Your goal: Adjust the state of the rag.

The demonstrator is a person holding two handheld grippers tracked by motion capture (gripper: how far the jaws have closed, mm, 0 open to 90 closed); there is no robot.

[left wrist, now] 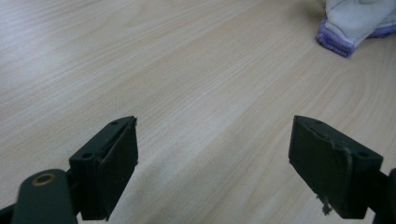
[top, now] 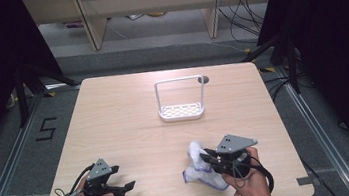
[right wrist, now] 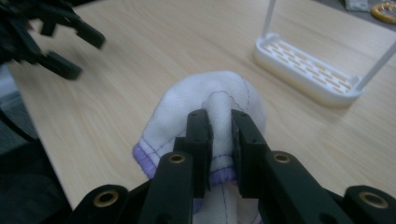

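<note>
My right gripper [right wrist: 219,140] pinches white cloth [right wrist: 210,100]. Only small fold held, so cloth may slip, drop on table [top: 125,124]. My left gripper [left wrist: 212,154] spread wide, empty.

The desk [top: 125,124] lies bare across its whole left half and middle, open for passage. Toward the far edge stands a white rack [top: 181,99] with a tall wire handle. Near the front right, a bunched cloth [top: 197,165] blocks the way.
</note>
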